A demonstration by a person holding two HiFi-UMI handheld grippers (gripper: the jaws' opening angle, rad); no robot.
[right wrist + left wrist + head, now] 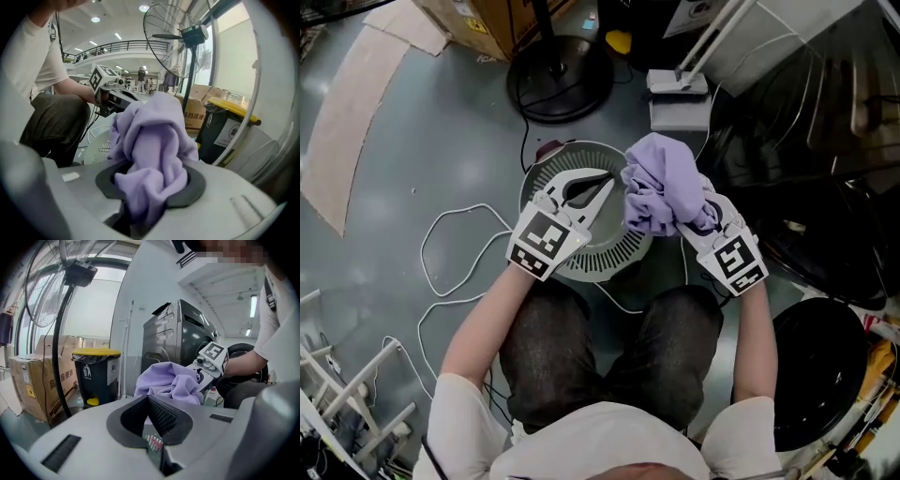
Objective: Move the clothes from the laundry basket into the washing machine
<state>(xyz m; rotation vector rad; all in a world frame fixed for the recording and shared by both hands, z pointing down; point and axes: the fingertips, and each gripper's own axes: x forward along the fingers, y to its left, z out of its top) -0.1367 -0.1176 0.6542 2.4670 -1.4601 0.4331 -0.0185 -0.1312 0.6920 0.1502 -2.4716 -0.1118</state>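
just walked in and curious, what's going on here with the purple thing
A seated person works two handheld grippers. The right gripper clamps a bunched purple garment in its jaws above the white laundry basket. The left gripper sits beside it, jaws together, empty. The garment is not yet in the washing machine.

The lilac garment covers the right tool's tips in head view.

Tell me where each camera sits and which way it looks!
Head view: on the person's head, looking down at laundry basket, purple cloth, left tongs, right tongs, arms, lap.
Left gripper view: on left tongs, facing washing machine; shows right tongs and forearm.
Right gripper view: on right tongs, facing fan; shows left tongs, sleeve, knee.
All three share the purple cloth.
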